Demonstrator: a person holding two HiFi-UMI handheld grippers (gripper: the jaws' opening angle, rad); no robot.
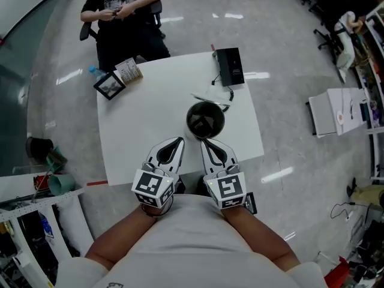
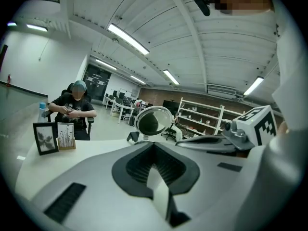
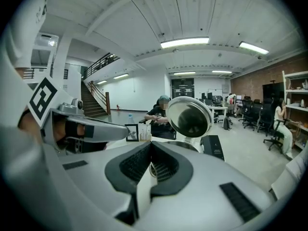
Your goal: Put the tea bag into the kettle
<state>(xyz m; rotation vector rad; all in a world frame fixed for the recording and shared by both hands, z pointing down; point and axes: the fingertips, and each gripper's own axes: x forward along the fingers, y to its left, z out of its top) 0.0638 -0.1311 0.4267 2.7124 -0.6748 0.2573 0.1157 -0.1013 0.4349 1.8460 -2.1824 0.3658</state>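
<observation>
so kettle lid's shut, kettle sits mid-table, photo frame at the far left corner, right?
Not the lid. The kettle has its lid open and tipped up, as the right gripper view shows; the head view looks straight down into the dark pot. The rest holds: the kettle is in the middle of the table and the photo frame is at the far left corner.

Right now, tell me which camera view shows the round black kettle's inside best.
The head view: it looks straight down into the open round black kettle. The left gripper view and the right gripper view look across the table and show mainly its raised shiny lid, not the inside.
</observation>
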